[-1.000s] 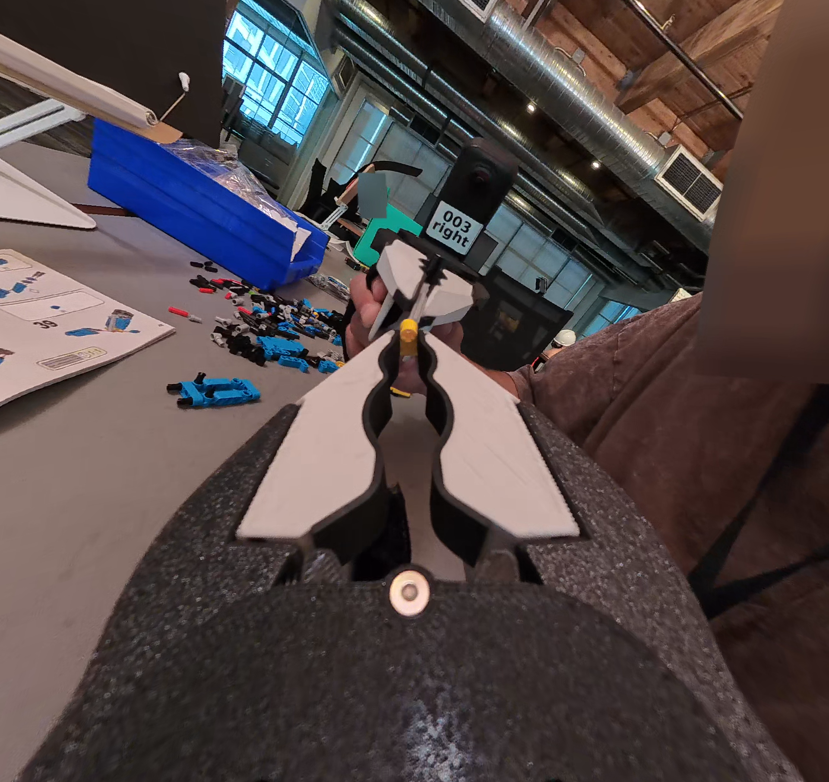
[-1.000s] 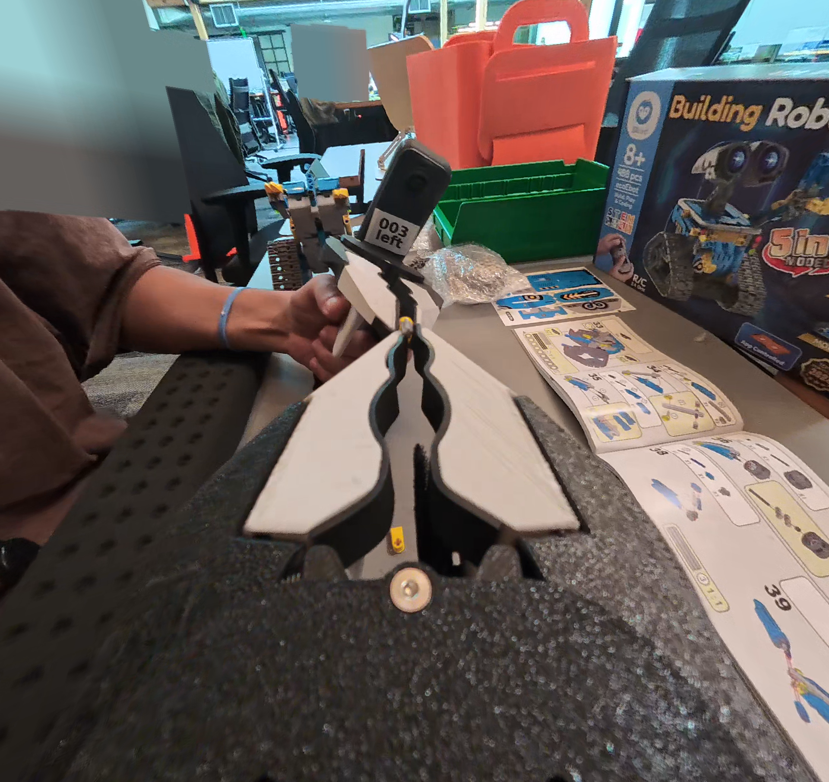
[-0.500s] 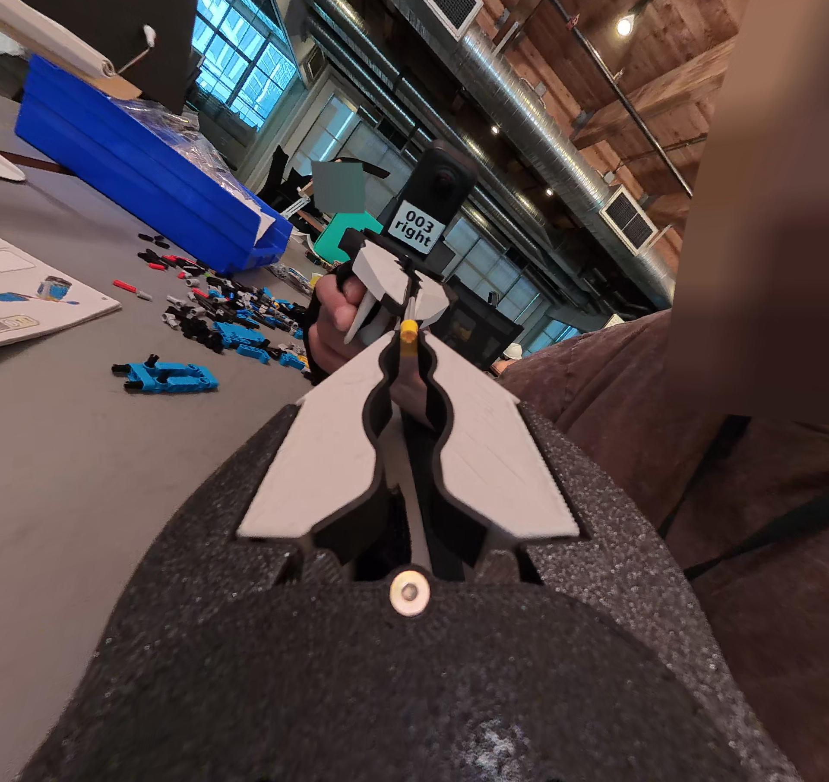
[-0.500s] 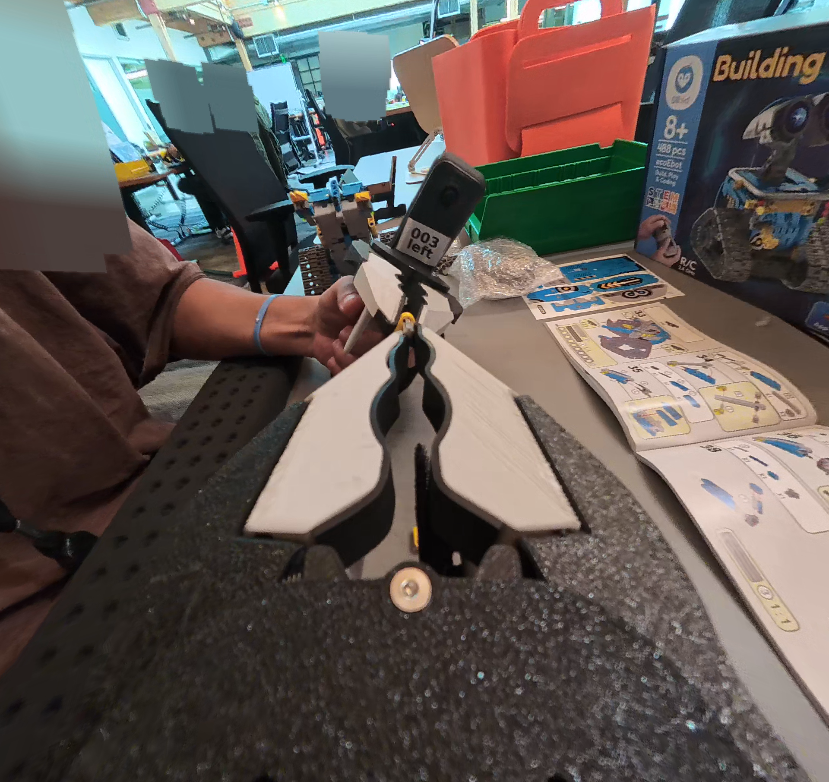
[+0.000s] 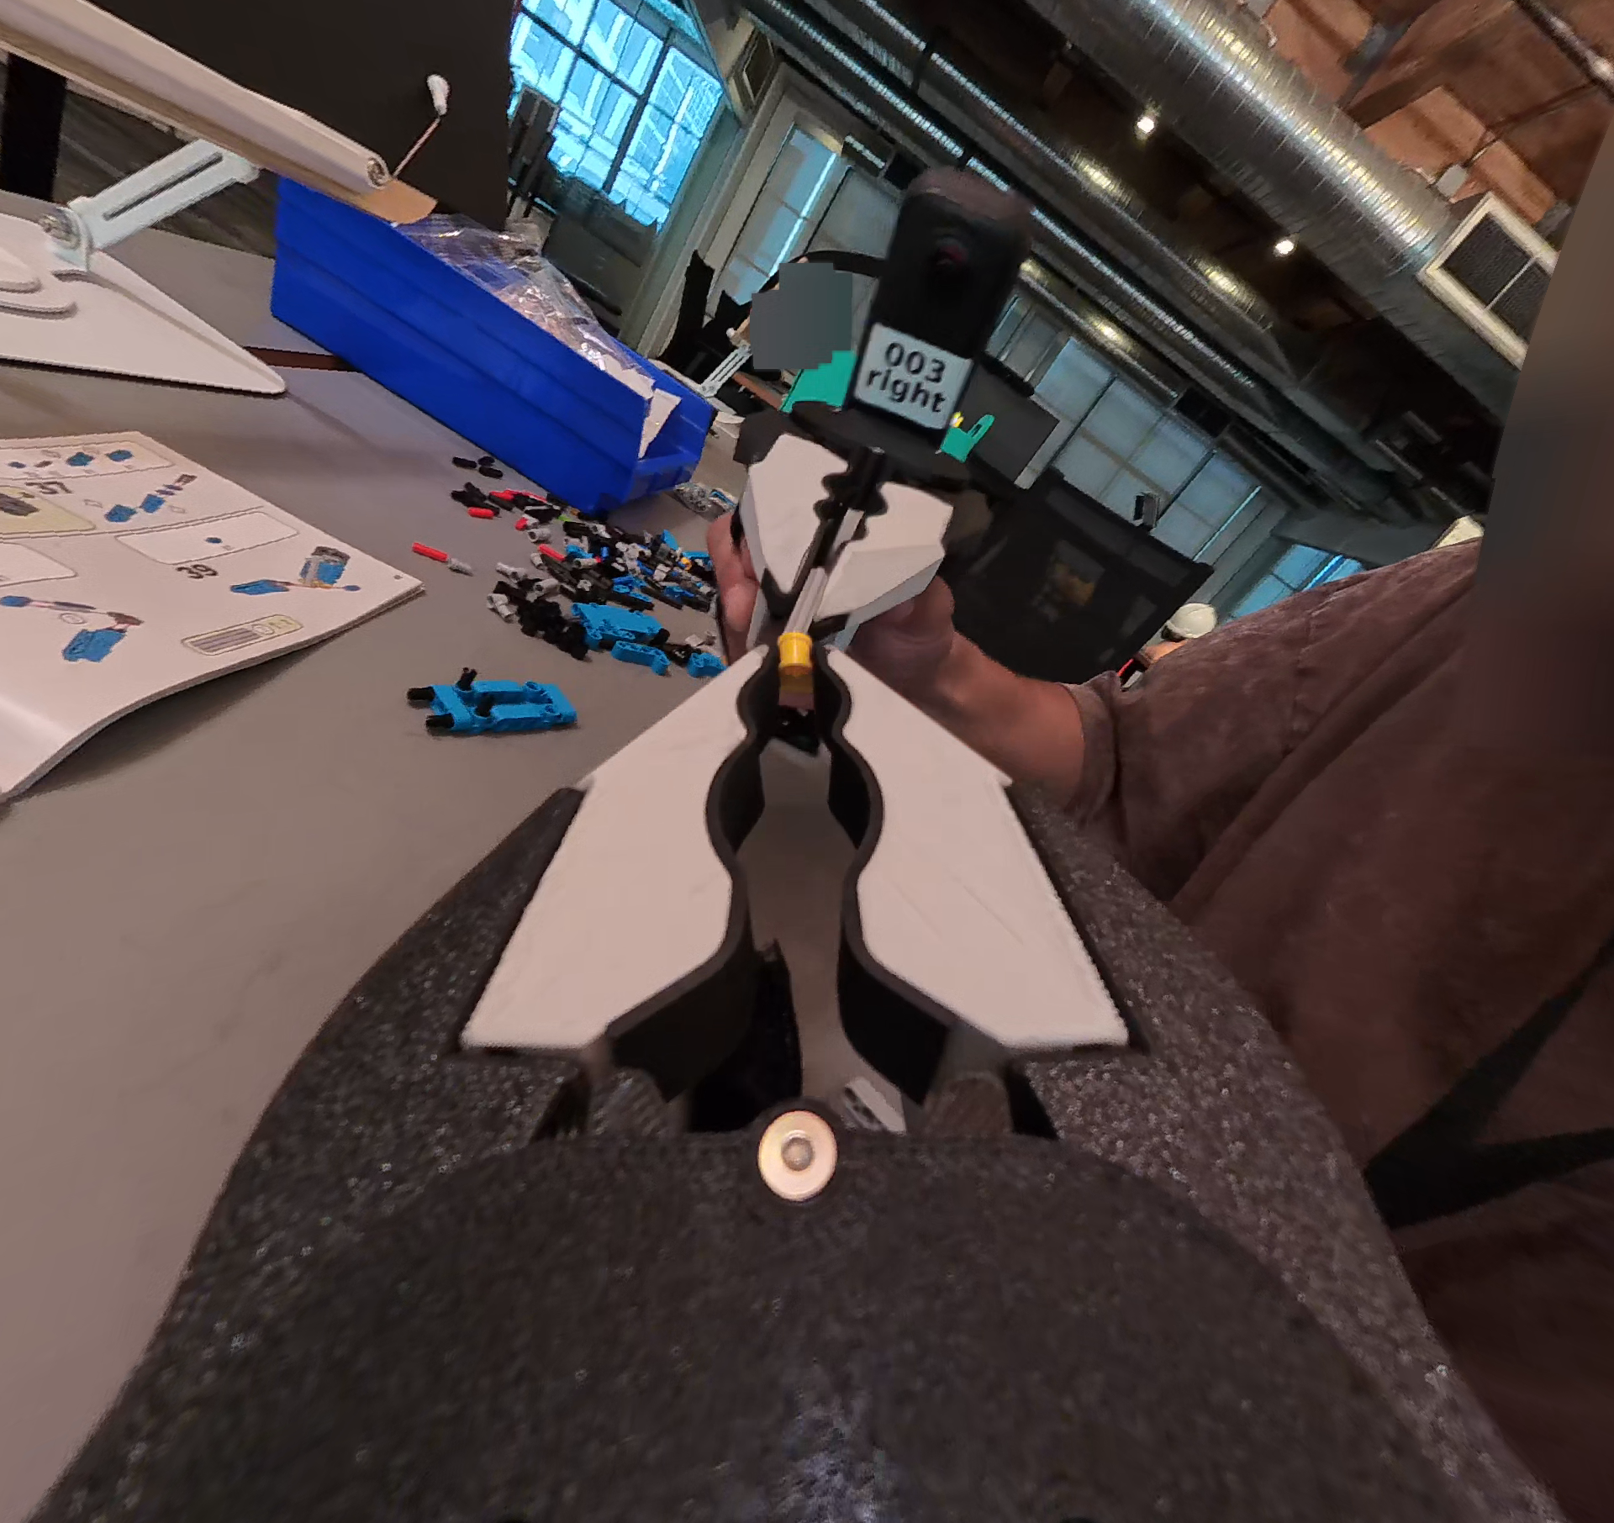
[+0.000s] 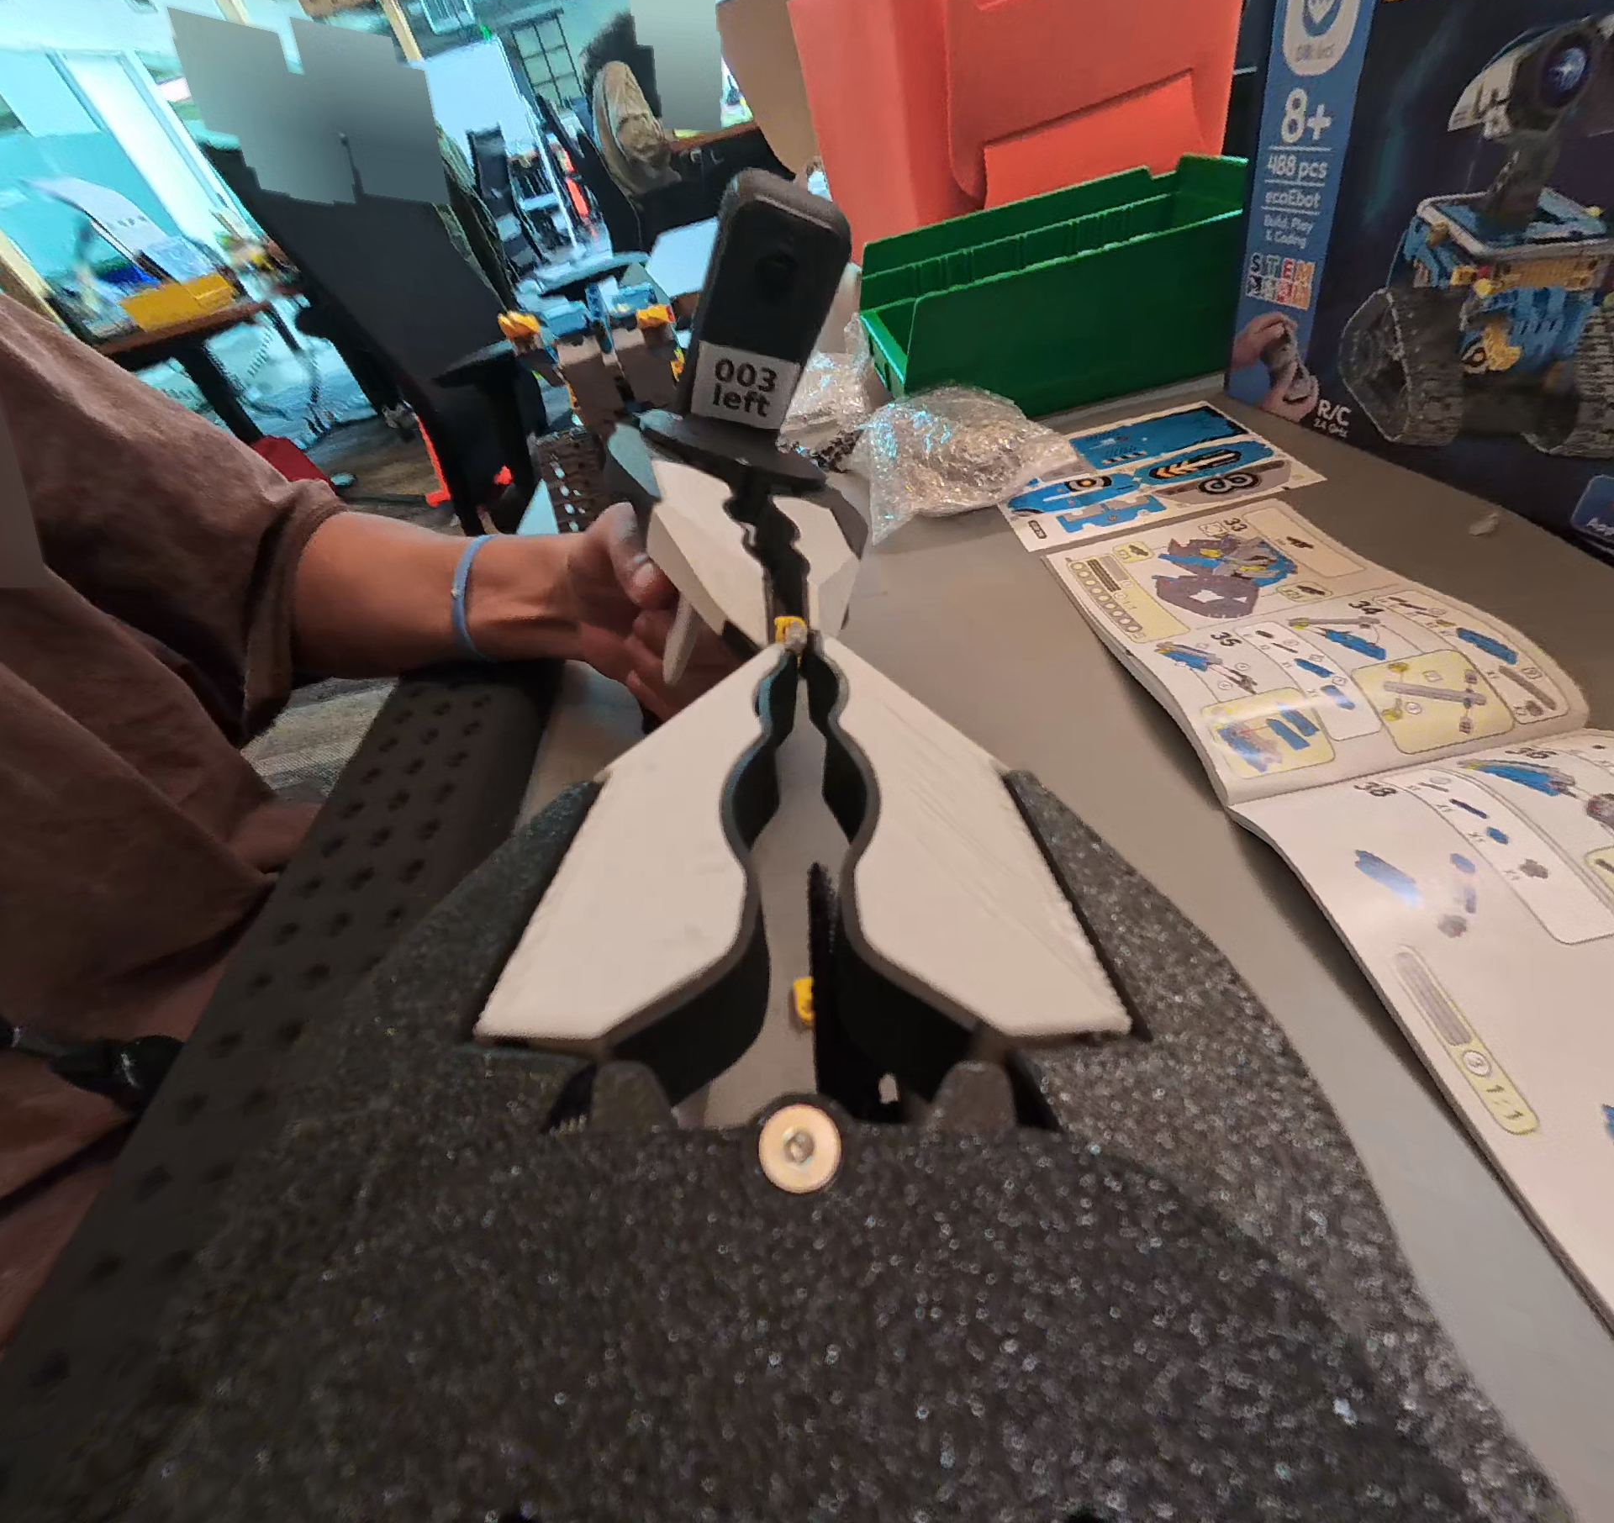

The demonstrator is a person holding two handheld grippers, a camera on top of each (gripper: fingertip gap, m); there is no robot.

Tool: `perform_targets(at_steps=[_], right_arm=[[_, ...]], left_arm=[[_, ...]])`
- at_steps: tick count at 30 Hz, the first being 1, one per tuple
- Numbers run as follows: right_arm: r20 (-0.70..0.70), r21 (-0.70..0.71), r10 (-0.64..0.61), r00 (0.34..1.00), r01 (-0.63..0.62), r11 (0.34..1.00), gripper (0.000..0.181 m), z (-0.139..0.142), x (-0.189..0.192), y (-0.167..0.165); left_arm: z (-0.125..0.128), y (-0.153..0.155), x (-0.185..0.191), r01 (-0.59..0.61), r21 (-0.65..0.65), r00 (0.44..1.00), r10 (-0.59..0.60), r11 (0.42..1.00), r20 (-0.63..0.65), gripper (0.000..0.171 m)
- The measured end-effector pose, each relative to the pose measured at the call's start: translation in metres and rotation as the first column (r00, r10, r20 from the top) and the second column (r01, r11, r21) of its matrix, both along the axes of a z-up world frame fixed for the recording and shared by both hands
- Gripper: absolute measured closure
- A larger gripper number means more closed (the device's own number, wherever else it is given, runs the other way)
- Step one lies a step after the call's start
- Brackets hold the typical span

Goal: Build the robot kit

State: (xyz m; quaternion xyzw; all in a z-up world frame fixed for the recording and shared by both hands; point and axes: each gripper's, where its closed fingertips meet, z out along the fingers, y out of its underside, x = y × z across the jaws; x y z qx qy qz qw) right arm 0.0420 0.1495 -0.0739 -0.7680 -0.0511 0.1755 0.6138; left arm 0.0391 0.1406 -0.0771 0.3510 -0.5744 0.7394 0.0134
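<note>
Slippage of the small yellow piece (image 5: pixel 793 658) is the main hazard as I judge it: it is pinched only at the very tips of the left gripper (image 5: pixel 793 678), held in mid-air above the grey table (image 5: pixel 218 870), and any slackening or sideways knock from the other tool could send it down among the loose parts.

A second hazard is misalignment. The right gripper (image 6: pixel 793 656) meets the left one nose to nose at frame centre in both views, and the grey tip (image 6: pixel 796 641) showing at the right one's tips touches or nearly touches the yellow piece; I cannot tell which. A skewed push there could, in my judgement, lever the piece out of the pinch.

Fingers, left gripper: pressed nearly together, clamping the yellow piece at centre frame of the left wrist view. Fingers, right gripper: drawn close at the tips, with a small grey-and-yellow end between them; whether they grip it or merely rest against it cannot be made out. A further yellow speck (image 6: pixel 800 1001) sits low in the slot between the right fingers.

Surroundings: a heap of blue and black parts (image 5: pixel 611 582) lies at centre left of the left wrist view, with a blue assembled piece (image 5: pixel 498 708) just in front of it and a blue bin (image 5: pixel 454 346) behind. An instruction booklet (image 6: pixel 1362 695) lies open at right of the right wrist view, below a green bin (image 6: pixel 1048 302).
</note>
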Motion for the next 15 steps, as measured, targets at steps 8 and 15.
perform_targets(at_steps=[8, 15], right_arm=[[0.150, -0.250, 0.138, 0.979, -0.098, 0.963, 0.179, -0.038, -0.004, -0.022], [0.204, -0.341, 0.213, 0.956, -0.135, 0.931, 0.179, -0.057, -0.009, -0.031]], left_arm=[[-0.045, -0.023, -0.002, -0.051, 0.441, 0.994, 0.004, 0.896, 0.106, 0.166], [-0.062, -0.032, -0.006, -0.087, 0.590, 0.986, -0.015, 0.803, 0.166, 0.166]])
